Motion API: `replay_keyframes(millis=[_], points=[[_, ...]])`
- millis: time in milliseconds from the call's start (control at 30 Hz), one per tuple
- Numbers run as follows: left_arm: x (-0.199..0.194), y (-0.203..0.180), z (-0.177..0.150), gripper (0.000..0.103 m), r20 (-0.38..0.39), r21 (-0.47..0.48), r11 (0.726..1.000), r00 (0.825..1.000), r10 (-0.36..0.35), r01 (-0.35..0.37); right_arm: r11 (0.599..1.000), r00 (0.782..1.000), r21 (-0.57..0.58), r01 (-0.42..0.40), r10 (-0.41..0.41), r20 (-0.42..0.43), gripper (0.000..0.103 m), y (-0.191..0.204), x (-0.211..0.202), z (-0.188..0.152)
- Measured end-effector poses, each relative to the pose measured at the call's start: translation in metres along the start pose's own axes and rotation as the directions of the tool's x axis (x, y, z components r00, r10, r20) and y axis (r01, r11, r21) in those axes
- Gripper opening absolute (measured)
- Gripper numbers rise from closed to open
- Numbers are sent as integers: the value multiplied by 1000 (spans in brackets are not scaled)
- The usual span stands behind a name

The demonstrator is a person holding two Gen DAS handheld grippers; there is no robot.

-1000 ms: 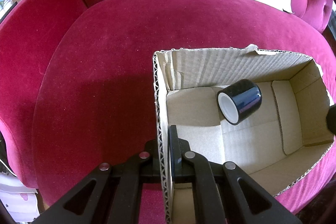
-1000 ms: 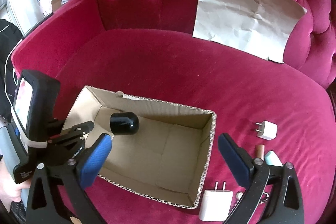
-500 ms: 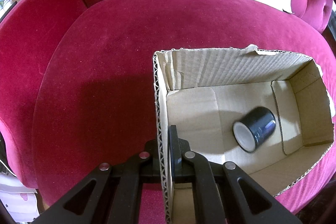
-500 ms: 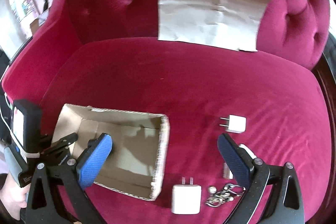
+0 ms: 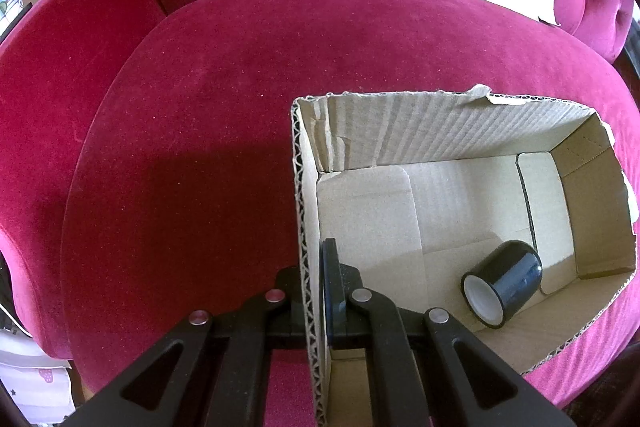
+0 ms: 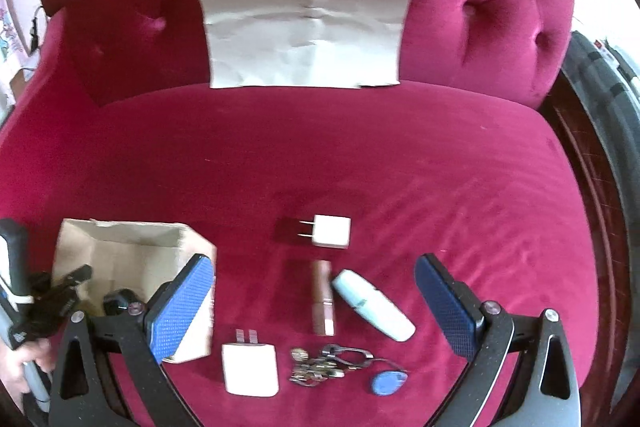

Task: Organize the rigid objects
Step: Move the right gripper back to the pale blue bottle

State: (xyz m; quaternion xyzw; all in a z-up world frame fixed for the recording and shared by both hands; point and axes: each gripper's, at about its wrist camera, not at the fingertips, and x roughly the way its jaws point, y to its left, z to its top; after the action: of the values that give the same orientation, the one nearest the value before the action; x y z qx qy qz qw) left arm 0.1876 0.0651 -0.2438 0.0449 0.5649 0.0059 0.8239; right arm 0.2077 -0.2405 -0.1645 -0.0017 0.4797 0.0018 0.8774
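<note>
Hovering open, right tool (image 6: 314, 301) risks nudging lipstick (image 6: 323, 297) into keys (image 6: 326, 363); left tool (image 5: 316, 291) clamps box (image 5: 304, 227), tape (image 5: 502, 285) loose inside.

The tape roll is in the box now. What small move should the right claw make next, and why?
Probably lower the open right claw onto the pink tube, which lies between its fingers. The tape roll is already in the box, whose wall the left claw clamps, and several items are on the sofa.
</note>
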Motion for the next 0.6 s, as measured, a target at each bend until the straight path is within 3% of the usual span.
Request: replay_keyframes(millis=[367, 600], points=[[0, 0, 1, 4, -1, -2, 1000, 1000, -1, 1, 997, 995, -9, 74, -74, -62, 103, -41, 29, -16], [0, -1, 1, 4, -1, -2, 1000, 1000, -1, 1, 993, 980, -14, 114, -114, -165, 103, -55, 62, -27]])
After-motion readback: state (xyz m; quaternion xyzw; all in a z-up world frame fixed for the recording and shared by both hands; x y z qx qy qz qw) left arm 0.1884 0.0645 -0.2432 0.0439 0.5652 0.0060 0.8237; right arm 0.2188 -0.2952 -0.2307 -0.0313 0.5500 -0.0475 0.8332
